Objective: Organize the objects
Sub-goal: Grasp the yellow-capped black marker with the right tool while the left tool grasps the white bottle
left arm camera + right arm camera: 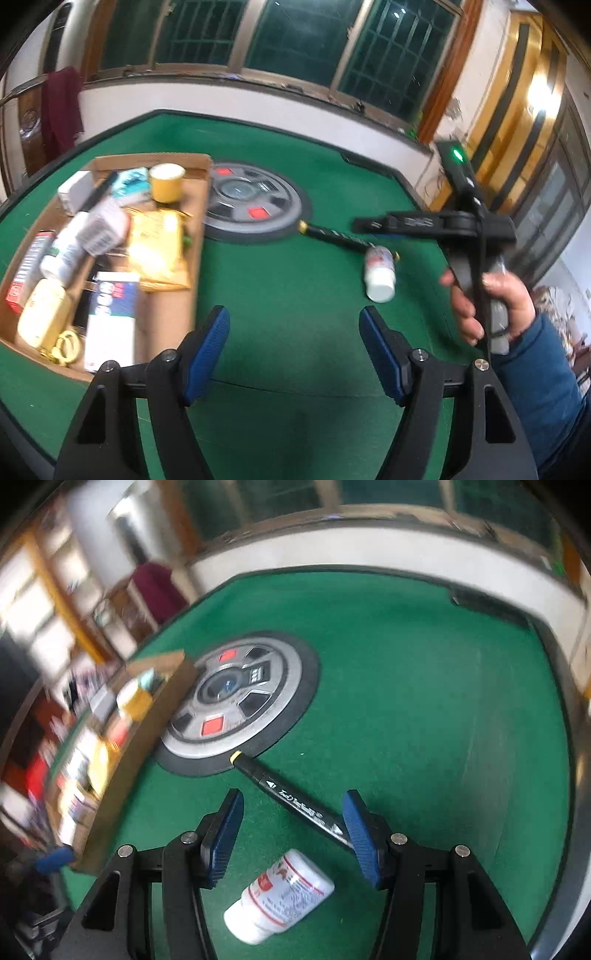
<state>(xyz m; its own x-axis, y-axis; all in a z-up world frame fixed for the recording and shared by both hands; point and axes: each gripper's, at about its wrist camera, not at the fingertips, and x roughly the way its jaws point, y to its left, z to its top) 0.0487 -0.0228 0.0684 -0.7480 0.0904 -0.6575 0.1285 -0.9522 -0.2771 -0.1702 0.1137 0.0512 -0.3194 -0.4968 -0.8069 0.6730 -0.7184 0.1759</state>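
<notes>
My left gripper (293, 347) hangs open over bare green felt, nothing between its blue pads (207, 350). Left of it stands a cardboard box (147, 159) crowded with several packets, bottles and small cartons. On the felt lie a black marker (336, 236) and a white pill bottle (378, 275) on its side. A hand (480, 302) holds my right gripper (369, 223) above the marker. In the right wrist view, my right gripper (291, 827) is open, the marker (295, 801) runs slantwise between its pads, and the bottle (280, 897) lies closer, under the jaws.
A round grey panel with red squares (255, 199) sits in the middle of the green table (295, 288), its rim touching the box wall (147, 720). The table's dark raised edge (480, 598) curves round the back. A maroon cloth (61, 107) hangs on a chair.
</notes>
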